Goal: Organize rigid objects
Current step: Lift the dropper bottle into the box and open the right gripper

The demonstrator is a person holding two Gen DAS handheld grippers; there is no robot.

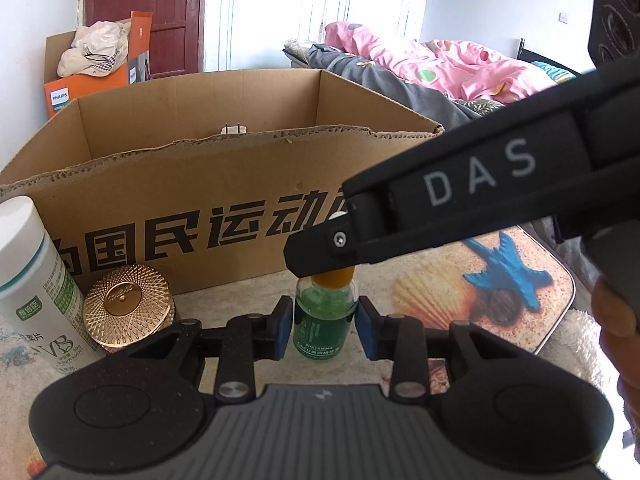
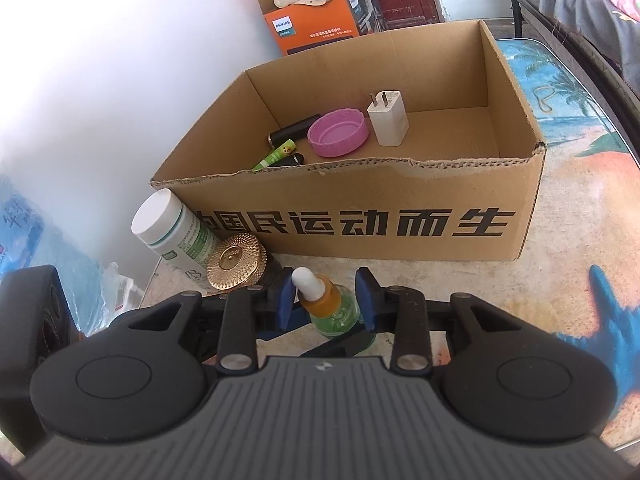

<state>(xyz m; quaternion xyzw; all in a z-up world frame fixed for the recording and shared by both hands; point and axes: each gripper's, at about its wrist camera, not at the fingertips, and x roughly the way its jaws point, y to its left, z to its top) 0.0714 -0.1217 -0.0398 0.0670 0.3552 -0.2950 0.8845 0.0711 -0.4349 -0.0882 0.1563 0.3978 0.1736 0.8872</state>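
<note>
A small green glass bottle with an orange collar and white tip stands upright on the table in front of the open cardboard box. My left gripper is open, its blue pads either side of the bottle's body with gaps. My right gripper is open around the bottle's top from above; its body crosses the left wrist view. The box holds a white charger, a pink lid, a green tube and a dark stick.
A white pill bottle and a gold-lidded jar stand left of the green bottle by the box; both show in the right wrist view, pill bottle and jar. An orange Philips box stands behind. A bed lies at right.
</note>
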